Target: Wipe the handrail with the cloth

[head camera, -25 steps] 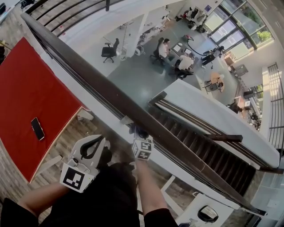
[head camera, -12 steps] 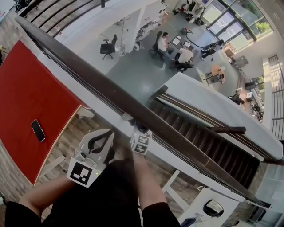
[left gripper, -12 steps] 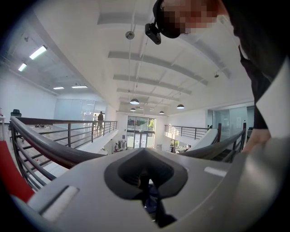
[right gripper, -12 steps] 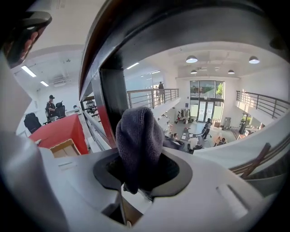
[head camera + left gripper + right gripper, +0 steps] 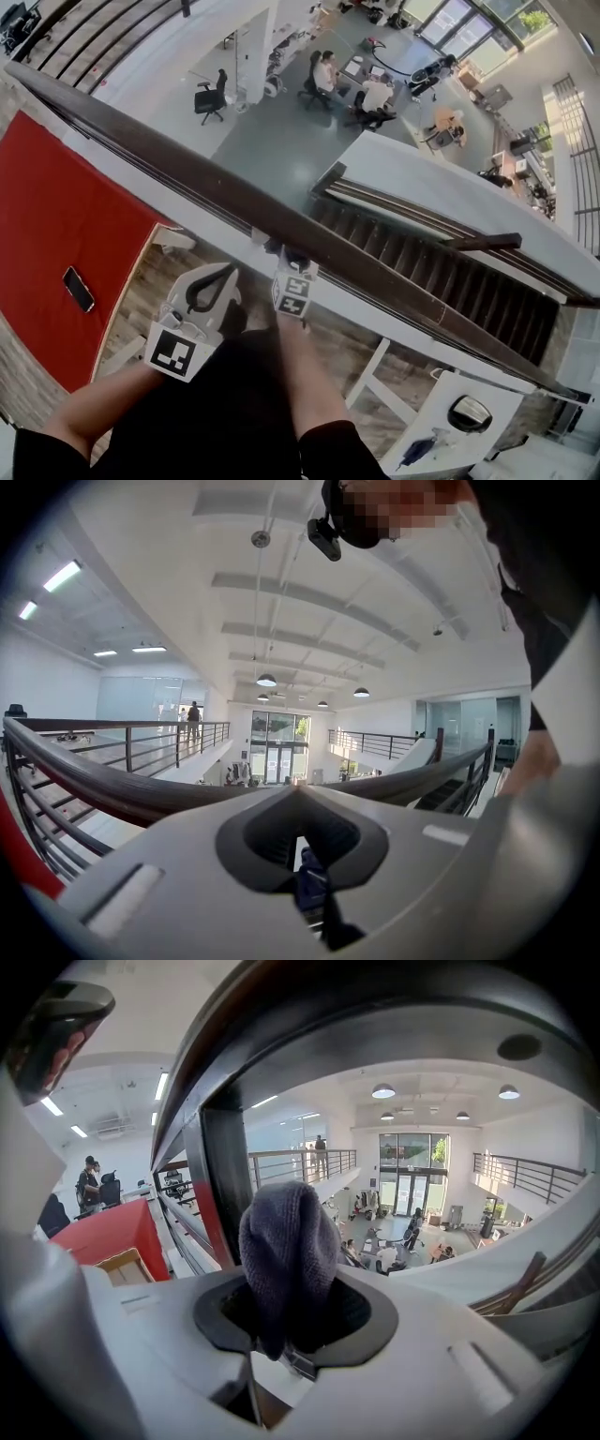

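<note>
Handrail (image 5: 169, 164) runs far-left to near-right. Right gripper (image 5: 284, 255) pinches the cloth (image 5: 289, 1260), bunched up at the rail's near underside, probably positioned to wipe. Left gripper (image 5: 223, 274) is pressed together and empty, parked just left, clear of the rail.

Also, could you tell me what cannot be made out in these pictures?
1. Head view: the right gripper and its marker cube hide where its grey knitted cloth meets the dark wooden handrail.
2. Left gripper view: the left gripper covers most of a dark blue thing behind it.
3. Head view: the edges cut off both handrail ends.
</note>
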{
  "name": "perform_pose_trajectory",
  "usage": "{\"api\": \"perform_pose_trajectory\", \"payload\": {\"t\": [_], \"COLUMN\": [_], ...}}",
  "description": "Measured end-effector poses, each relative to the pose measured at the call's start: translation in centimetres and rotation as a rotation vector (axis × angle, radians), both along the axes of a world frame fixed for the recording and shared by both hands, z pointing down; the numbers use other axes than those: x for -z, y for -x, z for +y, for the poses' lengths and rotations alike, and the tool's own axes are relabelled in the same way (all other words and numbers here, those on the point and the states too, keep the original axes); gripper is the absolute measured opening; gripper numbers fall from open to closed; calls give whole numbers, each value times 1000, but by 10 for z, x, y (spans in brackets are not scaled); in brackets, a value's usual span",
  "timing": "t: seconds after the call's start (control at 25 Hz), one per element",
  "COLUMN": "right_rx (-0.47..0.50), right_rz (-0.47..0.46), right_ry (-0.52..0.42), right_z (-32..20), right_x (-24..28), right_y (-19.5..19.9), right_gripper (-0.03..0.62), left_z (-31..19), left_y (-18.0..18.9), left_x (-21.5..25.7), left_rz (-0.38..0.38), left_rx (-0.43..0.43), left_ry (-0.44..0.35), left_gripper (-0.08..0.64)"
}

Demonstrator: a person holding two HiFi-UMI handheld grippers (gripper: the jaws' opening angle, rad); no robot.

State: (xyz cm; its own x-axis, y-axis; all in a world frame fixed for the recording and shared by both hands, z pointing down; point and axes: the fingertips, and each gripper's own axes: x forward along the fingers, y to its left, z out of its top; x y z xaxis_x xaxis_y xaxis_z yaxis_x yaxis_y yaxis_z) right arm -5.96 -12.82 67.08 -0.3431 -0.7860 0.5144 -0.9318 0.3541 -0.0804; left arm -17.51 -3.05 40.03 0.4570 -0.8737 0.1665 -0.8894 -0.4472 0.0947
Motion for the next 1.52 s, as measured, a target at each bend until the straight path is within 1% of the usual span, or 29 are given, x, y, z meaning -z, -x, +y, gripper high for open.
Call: {"api": "perform_pose_trajectory", "payload": {"t": [0.16,0.36,0.52,0.64,0.8,0.96,1.08,1.52], "right_rx": [-31,-76,-81,-88,-94,-104,-125,-180], "right_rz": [-6,-7,11,17,29,42,47,25], "right_ry": [28,74,96,116,143,169,192,206], "right_z": [1,2,3,3,5,8,8,13], "right_x": [-1,-1,1,0,-2,-3,-4,-10], "right_y": [-5,-16,-25,-33,-46,-58,-67,-95], "right_gripper": [124,124,124,126,126,132,133,133], "left_z": [-1,-2,0,2,1,1,1,2], "left_y": [-1,-8,-8,-10,-22,-32,-38,-58], "left_x": [-2,2,8,10,7,9,10,5], "left_rz": [13,26,54,60,54,74,75,83], "left_rx": [-7,-22,-5,2,-23,-29,-37,-54], "left_ry": [18,5,-3,-6,-12,-17,-19,-12], "left_gripper": [0,0,0,0,0,0,0,0]}}
